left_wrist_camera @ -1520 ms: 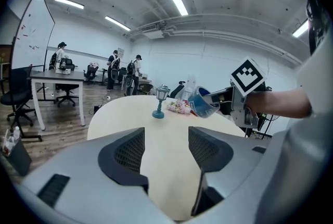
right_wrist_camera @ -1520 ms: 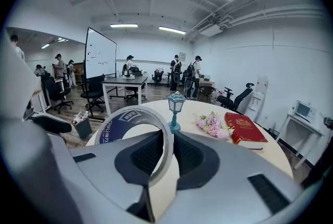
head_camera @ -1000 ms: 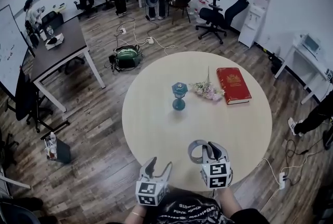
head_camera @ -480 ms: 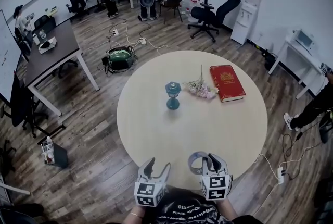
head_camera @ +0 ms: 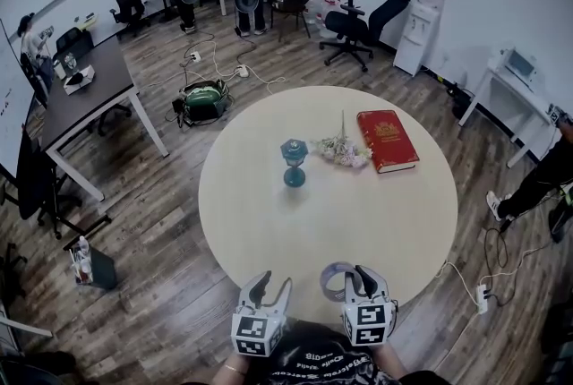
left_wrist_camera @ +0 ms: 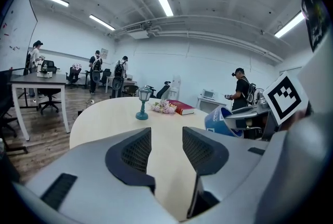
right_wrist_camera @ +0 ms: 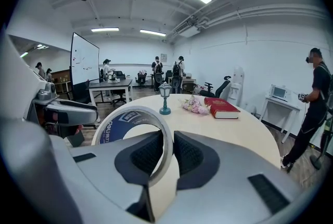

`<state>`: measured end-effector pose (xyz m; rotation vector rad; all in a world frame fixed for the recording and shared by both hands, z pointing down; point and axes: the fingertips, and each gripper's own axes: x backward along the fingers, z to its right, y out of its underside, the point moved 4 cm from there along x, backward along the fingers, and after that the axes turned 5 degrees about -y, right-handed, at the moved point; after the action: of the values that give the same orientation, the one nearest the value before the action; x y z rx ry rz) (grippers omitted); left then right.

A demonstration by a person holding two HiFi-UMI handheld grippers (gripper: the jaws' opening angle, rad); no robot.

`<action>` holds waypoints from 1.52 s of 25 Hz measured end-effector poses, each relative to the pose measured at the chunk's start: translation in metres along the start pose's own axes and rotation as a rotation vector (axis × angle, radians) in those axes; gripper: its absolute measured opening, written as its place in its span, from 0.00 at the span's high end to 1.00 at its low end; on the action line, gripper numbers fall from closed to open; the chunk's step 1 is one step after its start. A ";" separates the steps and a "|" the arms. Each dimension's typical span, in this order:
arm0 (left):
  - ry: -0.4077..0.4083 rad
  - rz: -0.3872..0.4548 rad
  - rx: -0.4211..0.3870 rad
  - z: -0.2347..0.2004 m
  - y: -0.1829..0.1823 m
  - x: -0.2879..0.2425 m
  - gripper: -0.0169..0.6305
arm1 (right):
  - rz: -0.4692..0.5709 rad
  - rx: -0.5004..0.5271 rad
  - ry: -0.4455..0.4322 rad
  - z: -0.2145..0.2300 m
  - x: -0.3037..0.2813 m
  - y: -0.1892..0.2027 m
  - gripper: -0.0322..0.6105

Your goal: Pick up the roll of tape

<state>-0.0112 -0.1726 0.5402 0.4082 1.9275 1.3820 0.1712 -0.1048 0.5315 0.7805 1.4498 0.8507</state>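
**A:** Nearest the camera, well to this side of the lantern, the right gripper is clamped on the tape. One jaw sits inside the ring and one outside, pinching the wall. The roll stands upright on edge.

**B:** Is it off the table?

**A:** It is held over the near rim, on the side away from the lantern. I cannot tell whether it has cleared the top.

**B:** And the other tongs?

**A:** The left gripper is just beside the right one, about as far from the lantern. Its jaws are closing with nothing between them, only bare table showing through the gap.

**B:** How should the roll behave?

**A:** I would judge it light and fairly stiff, a wound ring on a card core. The outer face looks smooth, so it could swivel in a pinch across the wall. The wall is the sensible place to hold it, and the pads have it low on the ring. A hard squeeze should do little harm, though the ring might go slightly oval.

**B:** Anything fragile farther out?

**A:** The lantern stands at mid-table. The flowers lie just to its right, and the book is beyond them, also to the lantern's right. All are well apart from the tape.
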 end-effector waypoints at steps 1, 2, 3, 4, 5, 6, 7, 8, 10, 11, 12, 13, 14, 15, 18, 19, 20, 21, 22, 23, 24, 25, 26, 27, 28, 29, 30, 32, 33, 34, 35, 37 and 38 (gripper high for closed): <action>0.002 0.001 -0.003 0.001 -0.001 0.001 0.67 | 0.002 0.001 -0.001 -0.001 0.001 -0.001 0.84; 0.003 0.003 -0.005 0.002 -0.001 0.002 0.71 | 0.004 0.002 -0.005 -0.002 0.002 -0.001 0.84; 0.001 0.005 -0.008 0.003 -0.001 0.003 0.77 | 0.006 0.004 -0.011 -0.004 0.002 -0.001 0.84; -0.003 0.008 -0.012 0.003 -0.002 0.004 0.80 | 0.007 0.007 -0.015 -0.005 0.002 0.000 0.84; -0.006 0.011 -0.017 0.003 -0.002 0.005 0.82 | 0.007 0.009 -0.019 -0.006 0.002 0.000 0.84; -0.007 0.014 -0.022 0.004 -0.002 0.006 0.87 | 0.008 0.009 -0.021 -0.007 0.002 0.000 0.84; -0.005 0.016 -0.025 0.004 -0.002 0.006 0.89 | 0.010 0.008 -0.021 -0.008 0.003 0.000 0.84; -0.001 0.018 -0.027 0.005 -0.002 0.006 0.91 | 0.014 0.007 -0.019 -0.008 0.003 -0.001 0.84; 0.015 0.025 -0.027 0.007 -0.004 0.006 0.93 | 0.023 0.004 -0.016 -0.007 0.004 -0.003 0.84; 0.026 0.028 -0.026 0.008 -0.005 0.006 0.94 | 0.026 0.002 -0.017 -0.007 0.004 -0.003 0.84; 0.038 0.030 -0.024 0.010 -0.006 0.006 0.94 | 0.026 0.000 -0.020 -0.007 0.004 -0.003 0.84; 0.049 0.030 -0.024 0.012 -0.007 0.006 0.94 | 0.023 -0.002 -0.023 -0.007 0.004 -0.003 0.84; 0.058 0.029 -0.027 0.013 -0.008 0.006 0.94 | 0.021 -0.002 -0.024 -0.007 0.004 -0.002 0.84; 0.065 0.026 -0.033 0.015 -0.008 0.006 0.94 | 0.020 -0.002 -0.024 -0.007 0.004 -0.002 0.84; 0.070 0.023 -0.053 0.016 -0.007 0.005 0.94 | 0.021 0.005 -0.025 -0.008 0.002 -0.002 0.84; 0.068 0.024 -0.055 0.015 -0.007 0.004 0.94 | 0.022 0.009 -0.025 -0.009 0.002 -0.003 0.84; 0.067 0.024 -0.056 0.015 -0.007 0.004 0.94 | 0.021 0.013 -0.026 -0.009 0.001 -0.003 0.84; 0.066 0.023 -0.055 0.014 -0.007 0.003 0.94 | 0.021 0.018 -0.026 -0.010 0.001 -0.003 0.84; 0.067 0.021 -0.054 0.013 -0.006 0.003 0.94 | 0.021 0.023 -0.029 -0.010 0.000 -0.003 0.84; 0.067 0.017 -0.055 0.013 -0.006 0.002 0.94 | 0.022 0.028 -0.033 -0.011 0.000 -0.004 0.84; 0.068 0.013 -0.056 0.012 -0.006 0.002 0.94 | 0.022 0.033 -0.040 -0.012 0.000 -0.004 0.84; 0.068 0.010 -0.057 0.012 -0.006 0.002 0.94 | 0.023 0.036 -0.046 -0.013 0.000 -0.005 0.84; 0.069 0.008 -0.059 0.012 -0.006 0.001 0.94 | 0.024 0.037 -0.051 -0.014 0.000 -0.005 0.84; 0.069 0.007 -0.060 0.012 -0.006 0.001 0.94 | 0.025 0.036 -0.053 -0.014 0.000 -0.005 0.84; 0.068 0.007 -0.061 0.011 -0.006 0.001 0.94 | 0.025 0.037 -0.052 -0.014 0.000 -0.005 0.84; 0.066 0.007 -0.062 0.011 -0.007 0.001 0.94 | 0.024 0.039 -0.049 -0.014 -0.001 -0.005 0.84; 0.064 0.007 -0.065 0.011 -0.007 0.001 0.94 | 0.024 0.041 -0.048 -0.013 -0.001 -0.005 0.84; 0.062 0.008 -0.067 0.010 -0.007 0.000 0.94 | 0.025 0.042 -0.048 -0.014 -0.002 -0.005 0.84; 0.060 0.008 -0.067 0.010 -0.007 0.000 0.94 | 0.024 0.043 -0.049 -0.014 -0.002 -0.005 0.84; 0.059 0.008 -0.066 0.009 -0.007 0.000 0.94 | 0.022 0.045 -0.050 -0.014 -0.002 -0.004 0.84; 0.058 0.008 -0.064 0.009 -0.007 -0.001 0.94 | 0.020 0.046 -0.050 -0.014 -0.003 -0.004 0.84; 0.055 0.008 -0.059 0.009 -0.007 -0.002 0.94 | 0.019 0.047 -0.051 -0.013 -0.003 -0.004 0.84; 0.053 0.007 -0.058 0.008 -0.007 -0.002 0.94 | 0.019 0.047 -0.051 -0.013 -0.004 -0.004 0.84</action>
<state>-0.0027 -0.1710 0.5337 0.3541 1.9250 1.4634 0.1585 -0.1110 0.5297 0.8466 1.4233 0.8076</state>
